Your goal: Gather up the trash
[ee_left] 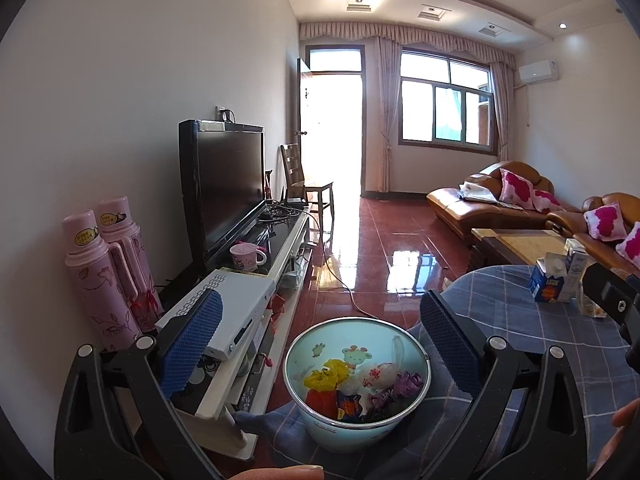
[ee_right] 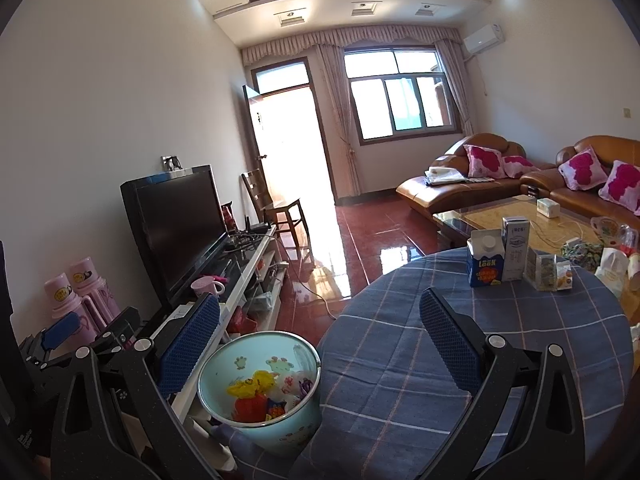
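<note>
Carton (ee_right: 485, 264) print is too small to read; bin (ee_right: 280, 436) base hidden.

Both grippers, left gripper (ee_left: 320, 350) and right gripper (ee_right: 320, 350): black plastic arms, silver screws, blue dimpled pads (ee_left: 192, 340) inside fingers.

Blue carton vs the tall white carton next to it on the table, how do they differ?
The blue carton is squat, with a gabled top and round cap; the white carton is slimmer, taller and flat-topped. The blue carton bears bold yellow print, the white carton small dark text. Both stand upright, side by side on the checked tablecloth.
</note>
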